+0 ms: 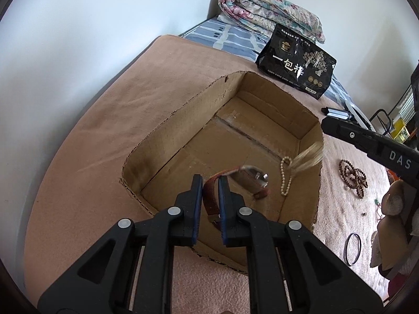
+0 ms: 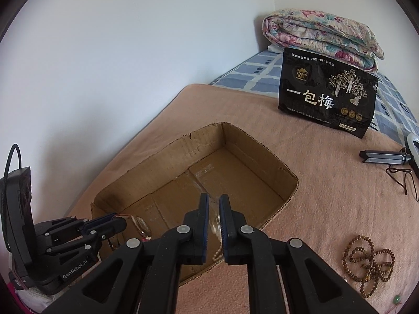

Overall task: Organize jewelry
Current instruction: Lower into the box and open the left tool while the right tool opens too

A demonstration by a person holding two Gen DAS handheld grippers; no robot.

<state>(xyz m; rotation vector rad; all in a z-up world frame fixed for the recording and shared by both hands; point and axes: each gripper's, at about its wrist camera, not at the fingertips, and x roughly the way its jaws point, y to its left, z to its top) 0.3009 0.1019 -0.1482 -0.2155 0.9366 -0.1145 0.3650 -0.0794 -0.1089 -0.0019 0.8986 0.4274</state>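
Observation:
An open cardboard box (image 1: pixel 167 120) lies on a pink blanket, also in the right wrist view (image 2: pixel 264 154). My left gripper (image 1: pixel 210 204) is shut on the brown strap of a wristwatch (image 1: pixel 251 179) and holds it over the box. My right gripper (image 2: pixel 214 225) holds a blurred pearl strand (image 2: pixel 216 251) between its fingers over the box's near wall. In the left wrist view the pearl strand (image 1: pixel 285 178) hangs into the box. A brown wooden bead necklace (image 2: pixel 369 261) lies on the blanket right of the box.
A black snack bag (image 2: pixel 327 99) stands behind the box. A folded floral quilt (image 2: pixel 322 36) lies by the wall. A small folded tripod (image 2: pixel 382 157) and a cord lie at the right. A dark ring (image 1: pixel 352 248) and small trinkets lie on the blanket.

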